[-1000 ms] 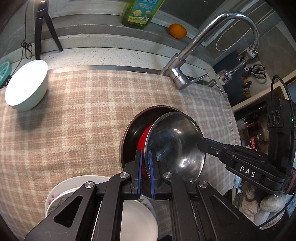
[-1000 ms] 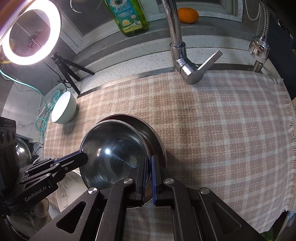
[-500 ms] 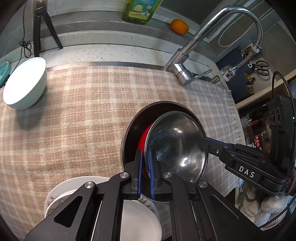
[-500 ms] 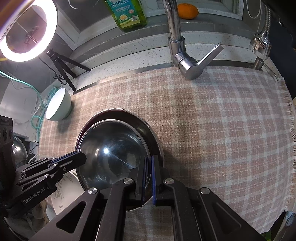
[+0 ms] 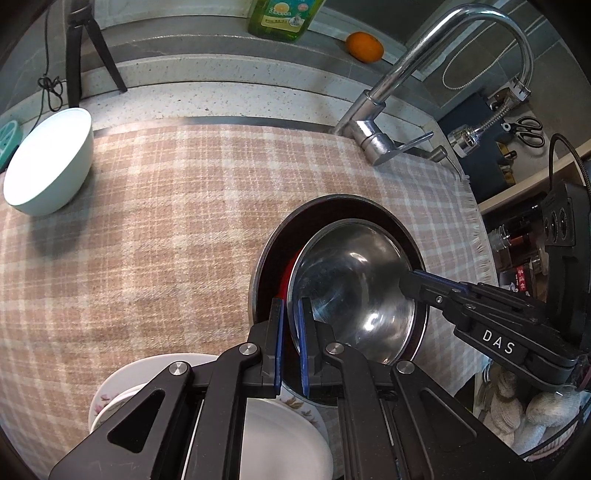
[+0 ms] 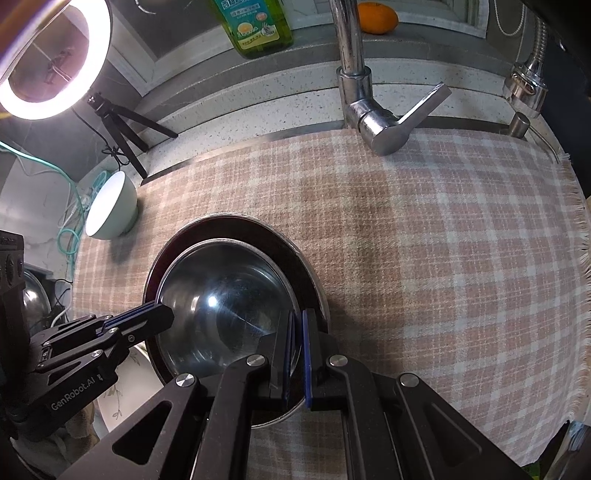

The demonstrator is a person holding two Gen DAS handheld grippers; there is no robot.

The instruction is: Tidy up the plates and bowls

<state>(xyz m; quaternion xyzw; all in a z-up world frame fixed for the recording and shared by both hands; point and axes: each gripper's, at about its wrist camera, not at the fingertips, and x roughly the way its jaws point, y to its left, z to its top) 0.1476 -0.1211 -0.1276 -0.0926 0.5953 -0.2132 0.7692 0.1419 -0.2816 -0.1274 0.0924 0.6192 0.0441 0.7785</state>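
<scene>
Kitchen counter under a plaid cloth [image 5: 155, 229] filled both views, with a chrome faucet [image 6: 354, 88], a green detergent bottle [image 6: 258, 26] and an orange [image 5: 364, 46] along the back ledge. On the cloth sat a dark pan [image 5: 332, 210] with something red [image 5: 290, 273] inside it, and the steel bowl [image 5: 354, 288] lay in the pan, toward its right side.

Each gripper was clamped on that bowl's rim: the left gripper [image 5: 290, 343] pinched the near-left edge, the right gripper [image 6: 298, 354] the opposite edge, pads pressed tight with the metal lip between them.

Only the left wrist view showed the stack of white plates [image 5: 280, 435], one floral-rimmed, below the left tool, the scissors [image 5: 528, 129] hanging at far right, and the red item under the bowl. Only the right wrist view showed the lit ring light [image 6: 48, 59] on its tripod and how much bare cloth lay to the right of the pan. A pale green bowl [image 5: 48, 162] sat tilted on the cloth's far left corner, well apart from the pan, in both views.

Against the frames from a second earlier, both clamps matched; the bowl sat a little deeper into the pan, with less red showing at its left.
</scene>
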